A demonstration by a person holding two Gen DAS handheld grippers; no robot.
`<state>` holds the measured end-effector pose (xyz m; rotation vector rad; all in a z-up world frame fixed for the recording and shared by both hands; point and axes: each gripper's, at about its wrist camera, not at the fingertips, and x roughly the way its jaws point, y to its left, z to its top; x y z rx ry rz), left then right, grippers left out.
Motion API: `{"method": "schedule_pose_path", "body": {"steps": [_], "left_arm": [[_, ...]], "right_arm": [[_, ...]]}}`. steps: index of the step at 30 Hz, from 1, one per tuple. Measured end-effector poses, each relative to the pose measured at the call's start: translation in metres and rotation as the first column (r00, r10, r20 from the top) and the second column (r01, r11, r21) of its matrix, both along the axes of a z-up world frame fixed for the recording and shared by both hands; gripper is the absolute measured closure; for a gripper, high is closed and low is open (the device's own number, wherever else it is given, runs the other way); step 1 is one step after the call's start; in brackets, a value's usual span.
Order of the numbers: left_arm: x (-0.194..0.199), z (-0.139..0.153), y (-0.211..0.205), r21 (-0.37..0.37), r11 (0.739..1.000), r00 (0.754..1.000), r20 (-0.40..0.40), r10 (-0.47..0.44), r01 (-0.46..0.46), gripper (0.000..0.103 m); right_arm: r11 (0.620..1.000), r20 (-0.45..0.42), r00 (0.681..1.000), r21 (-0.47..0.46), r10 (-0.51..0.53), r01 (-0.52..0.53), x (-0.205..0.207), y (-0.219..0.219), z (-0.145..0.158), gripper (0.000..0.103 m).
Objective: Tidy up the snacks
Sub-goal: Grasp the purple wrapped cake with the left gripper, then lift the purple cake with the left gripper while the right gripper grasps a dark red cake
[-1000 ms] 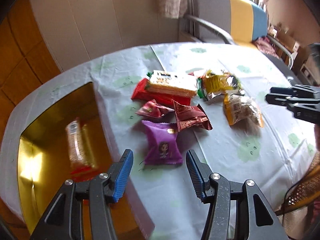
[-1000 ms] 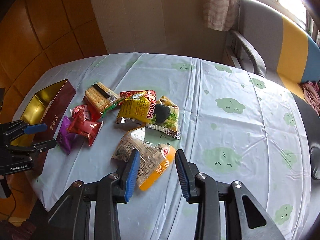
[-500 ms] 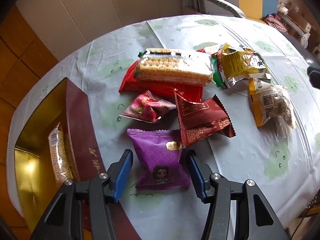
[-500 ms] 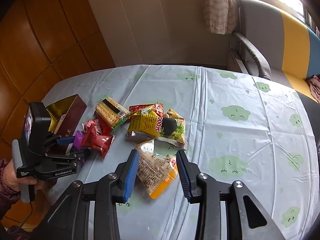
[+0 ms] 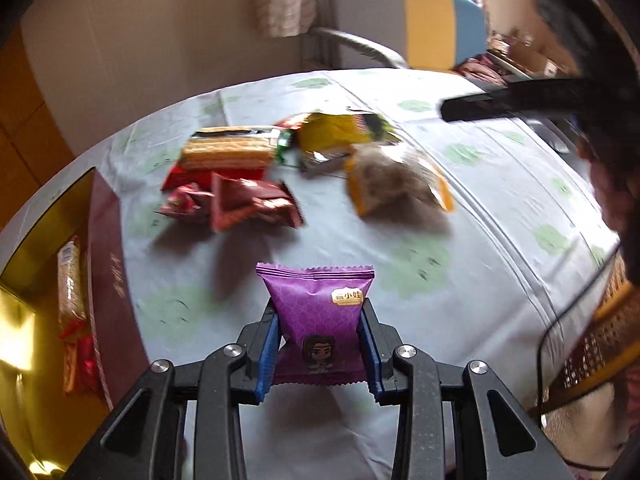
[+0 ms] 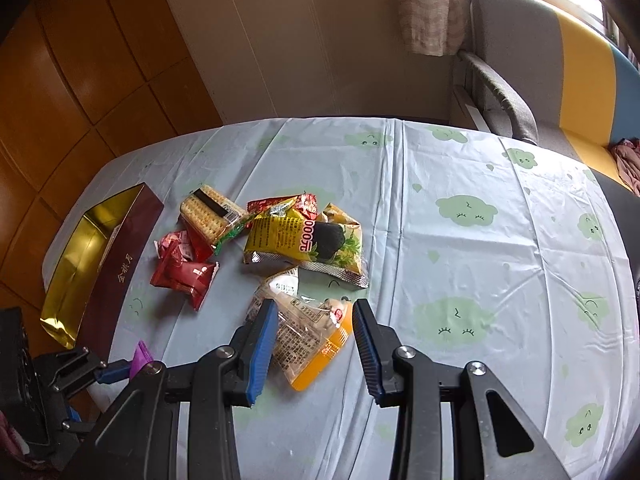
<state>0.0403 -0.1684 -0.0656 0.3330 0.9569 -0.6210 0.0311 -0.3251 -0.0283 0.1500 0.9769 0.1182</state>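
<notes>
My left gripper (image 5: 318, 346) is shut on a purple snack packet (image 5: 320, 316) and holds it above the tablecloth, right of the open gold-lined box (image 5: 36, 320). The box holds a long cracker pack (image 5: 72, 280). The purple packet's corner also shows in the right wrist view (image 6: 140, 356). My right gripper (image 6: 312, 340) is open above a clear and orange snack bag (image 6: 308, 336). More snacks lie in a pile: a yellow bag (image 6: 304, 240), a cracker pack (image 6: 210, 212) and red packets (image 6: 184, 272).
The maroon box (image 6: 116, 272) sits at the table's left edge. A grey armchair with yellow and blue cushions (image 6: 560, 80) stands behind the table. The tablecloth (image 6: 480, 280) has green cloud prints. A wicker chair (image 5: 600, 340) is at the right in the left wrist view.
My left gripper has closed on the purple packet and lifted it off the table. My right gripper stays open over the orange bag, slightly lower.
</notes>
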Motion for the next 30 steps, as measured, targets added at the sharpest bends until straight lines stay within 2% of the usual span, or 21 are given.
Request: {"method": "schedule_pose_path", "body": {"steps": [3,6,10,12,15,22,25,27,28,29,30], "left_arm": [[-0.015,-0.013,0.0,-0.012,1.0,1.0,-0.017,0.002,-0.002,0.067],[-0.015,-0.017,0.009,-0.064,0.997,0.999,-0.031,0.034,-0.036,0.066],[-0.011,-0.02,0.015,-0.095,0.994,0.997,-0.066,0.048,-0.054,0.065],[-0.009,-0.019,0.014,-0.092,0.995,0.997,-0.064,0.043,-0.049,0.066],[-0.009,-0.018,0.019,-0.106,0.993,0.997,-0.069,0.042,-0.049,0.066],[-0.011,-0.02,0.033,-0.145,0.988,0.996,-0.074,0.052,-0.062,0.066],[-0.011,-0.021,0.034,-0.156,0.986,0.996,-0.068,0.05,-0.06,0.066],[-0.011,-0.022,0.034,-0.162,0.985,0.996,-0.067,0.05,-0.061,0.066],[-0.012,-0.022,0.034,-0.163,0.985,0.996,-0.066,0.051,-0.061,0.066],[-0.012,-0.022,0.034,-0.163,0.985,0.997,-0.066,0.051,-0.061,0.066],[-0.012,-0.022,0.034,-0.164,0.985,0.997,-0.066,0.052,-0.062,0.066]], "right_arm": [[0.997,-0.003,0.997,0.01,0.076,-0.076,-0.001,0.014,-0.002,0.064],[0.986,0.0,0.986,0.01,0.165,-0.165,-0.001,0.033,-0.003,0.064],[0.959,-0.012,0.961,-0.048,0.277,-0.278,0.004,0.064,-0.005,0.063],[0.94,-0.019,0.944,-0.077,0.331,-0.331,0.011,0.082,-0.005,0.058],[0.889,-0.039,0.898,-0.131,0.438,-0.439,0.026,0.114,-0.007,0.051],[0.703,-0.179,0.77,-0.323,0.612,-0.634,0.056,0.169,-0.032,0.048],[0.658,-0.212,0.748,-0.369,0.628,-0.657,0.067,0.18,-0.043,0.048],[0.652,-0.22,0.75,-0.383,0.623,-0.654,0.074,0.182,-0.049,0.048],[0.664,-0.221,0.76,-0.381,0.611,-0.644,0.078,0.181,-0.052,0.053],[0.68,-0.219,0.772,-0.373,0.597,-0.631,0.083,0.181,-0.053,0.074],[0.704,-0.204,0.788,-0.359,0.581,-0.613,0.084,0.177,-0.052,0.075]]}}
